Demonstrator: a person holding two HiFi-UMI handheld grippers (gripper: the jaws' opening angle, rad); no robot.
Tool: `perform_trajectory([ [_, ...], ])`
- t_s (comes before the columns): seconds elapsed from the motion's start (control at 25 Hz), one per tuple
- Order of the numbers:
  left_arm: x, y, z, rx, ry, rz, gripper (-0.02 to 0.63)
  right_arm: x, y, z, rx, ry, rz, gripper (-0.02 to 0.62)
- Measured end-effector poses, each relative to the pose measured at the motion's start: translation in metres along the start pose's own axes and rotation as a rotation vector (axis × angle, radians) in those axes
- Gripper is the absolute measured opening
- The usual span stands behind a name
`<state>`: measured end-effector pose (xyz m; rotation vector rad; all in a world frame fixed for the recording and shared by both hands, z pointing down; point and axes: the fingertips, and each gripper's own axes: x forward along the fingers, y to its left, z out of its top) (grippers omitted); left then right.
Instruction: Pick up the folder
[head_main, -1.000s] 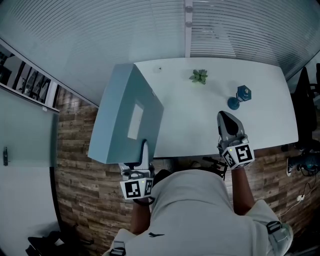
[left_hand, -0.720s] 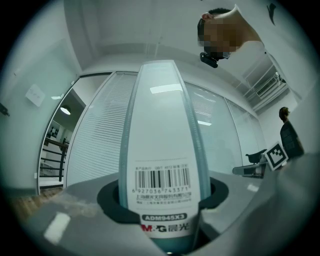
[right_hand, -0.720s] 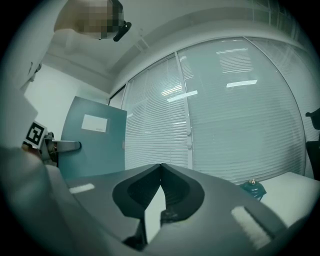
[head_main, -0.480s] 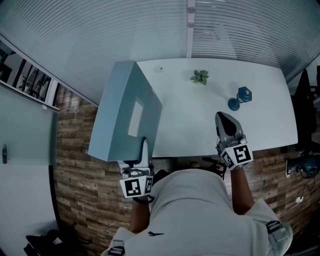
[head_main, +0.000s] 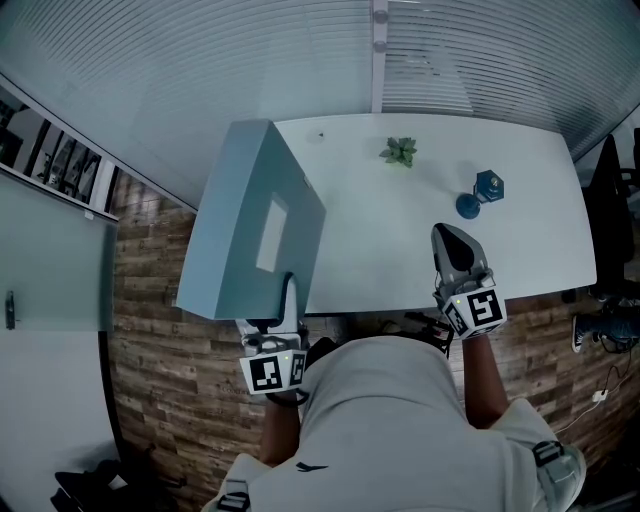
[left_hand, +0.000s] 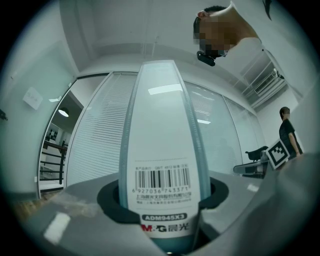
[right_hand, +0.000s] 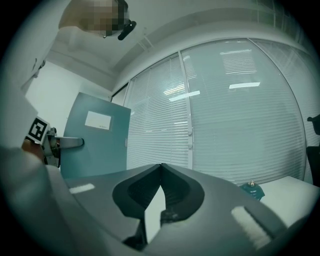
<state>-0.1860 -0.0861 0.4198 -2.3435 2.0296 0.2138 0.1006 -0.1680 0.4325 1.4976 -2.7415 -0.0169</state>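
Still pinching the lifted blue-grey plastic folder (head_main: 250, 235) with the left hand-held gripper (head_main: 288, 292), pick-up looking done; keeping the right hand-held gripper (head_main: 452, 238) pressed together.

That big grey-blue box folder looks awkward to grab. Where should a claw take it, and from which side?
The grey-blue box folder stands on edge, and its broad faces are likely too wide for jaws. It is best pinched across its narrow barcode-labelled edge, coming in at its near end, as the left claw does now.

matt plastic folder (head_main: 232, 275) with paper label (head_main: 271, 238), smooth table (head_main: 380, 245), wood-plank floor (head_main: 160, 340).
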Motion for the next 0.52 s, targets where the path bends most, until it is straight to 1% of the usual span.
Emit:
perform_trajectory([
  [0.32,0.0037,-0.0032,-0.0012,0.003,0.008,-0.005,0.290,-0.0004,-0.0084,-0.0004,0.004,0.002,-0.012,-0.002],
  [0.52,0.0029,-0.0031,-0.0022,0.013,0.012,-0.008,0.290,0.0001,-0.0062,-0.0022,-0.005,0.013,-0.007,-0.002],
])
